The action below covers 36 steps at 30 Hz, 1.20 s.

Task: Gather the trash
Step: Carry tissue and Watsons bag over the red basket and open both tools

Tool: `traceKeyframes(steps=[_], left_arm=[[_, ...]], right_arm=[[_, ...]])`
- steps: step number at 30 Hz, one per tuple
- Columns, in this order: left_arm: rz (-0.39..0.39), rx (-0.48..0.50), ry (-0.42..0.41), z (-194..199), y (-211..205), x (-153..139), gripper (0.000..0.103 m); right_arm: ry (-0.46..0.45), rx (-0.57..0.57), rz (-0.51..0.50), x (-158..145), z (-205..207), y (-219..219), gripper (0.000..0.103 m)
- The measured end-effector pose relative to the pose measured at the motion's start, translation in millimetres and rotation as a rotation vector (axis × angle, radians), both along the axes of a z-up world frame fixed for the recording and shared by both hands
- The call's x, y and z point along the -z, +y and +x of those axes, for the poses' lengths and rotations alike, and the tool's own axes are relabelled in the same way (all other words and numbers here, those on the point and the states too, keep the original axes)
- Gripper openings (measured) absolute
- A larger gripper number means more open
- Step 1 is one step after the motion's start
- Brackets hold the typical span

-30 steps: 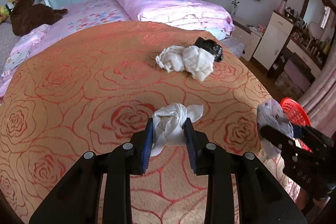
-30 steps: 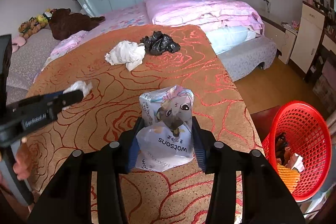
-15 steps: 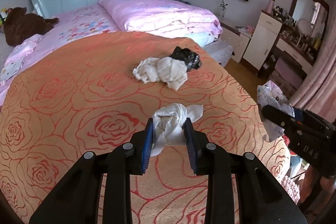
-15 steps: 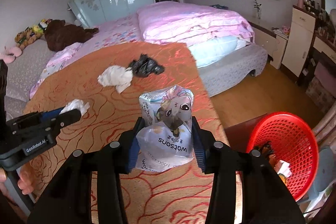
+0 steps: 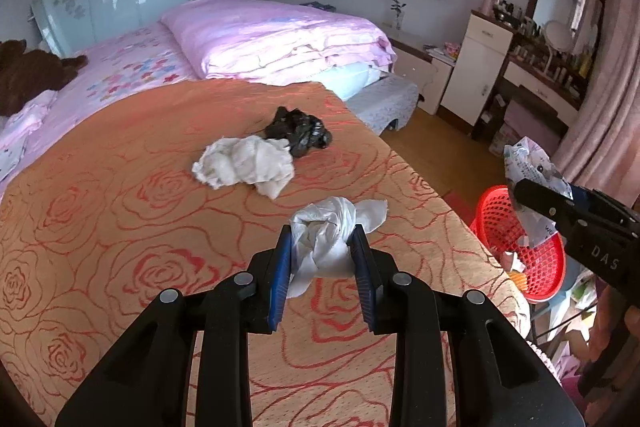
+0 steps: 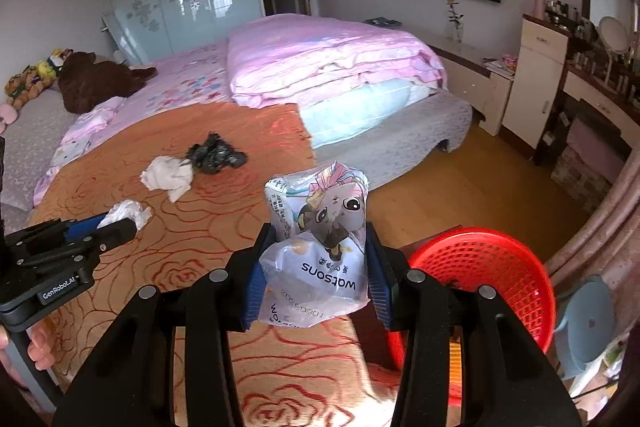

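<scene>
Two pieces in hand: left gripper (image 5: 323, 253) fingers pinch a tissue wad (image 5: 328, 239), soft and weightless; right gripper (image 6: 318, 269) fingers squeeze a crinkly, slippery plastic wrapper (image 6: 316, 247) mid-body. Red basket (image 6: 500, 267) at 4 o'clock.

Soft cloth, crinkled paper and plastic, hard moulded plastic.
The bedspread (image 5: 120, 211) is woven cloth with a slight sheen; the tissue (image 5: 328, 231) is soft, crumpled white paper, like the wad (image 5: 244, 167) beyond it. The bag (image 5: 300, 133) is thin, glossy black plastic. The packet (image 6: 320, 239) is smooth, shiny printed film. The basket (image 6: 492, 267) is glossy red plastic mesh. The grippers' fingers (image 5: 280, 275) are matt black plastic with ribbed blue pads.
</scene>
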<state>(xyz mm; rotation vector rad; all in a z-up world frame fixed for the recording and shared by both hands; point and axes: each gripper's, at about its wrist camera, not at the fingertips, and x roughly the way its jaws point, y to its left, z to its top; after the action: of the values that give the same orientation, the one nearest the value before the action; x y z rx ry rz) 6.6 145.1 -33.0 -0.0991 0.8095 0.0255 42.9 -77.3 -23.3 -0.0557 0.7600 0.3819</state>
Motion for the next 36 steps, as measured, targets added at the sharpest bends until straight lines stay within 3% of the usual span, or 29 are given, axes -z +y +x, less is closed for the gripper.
traceKeyframes(steps=[17, 25, 36], left_arm=[[0.032, 0.132, 0.005, 32, -63, -1, 0.028], [0.063, 0.236, 0.004, 48, -118, 1, 0.028], [0.051, 0.377, 0.062, 66, -181, 24, 0.028]], right_arm=[[0.028, 0.146, -0.074, 10, 7, -83, 0.043], [0.060, 0.254, -0.019, 21, 8, -134, 0.043], [0.100, 0.316, 0.001, 36, 20, -163, 0.043]])
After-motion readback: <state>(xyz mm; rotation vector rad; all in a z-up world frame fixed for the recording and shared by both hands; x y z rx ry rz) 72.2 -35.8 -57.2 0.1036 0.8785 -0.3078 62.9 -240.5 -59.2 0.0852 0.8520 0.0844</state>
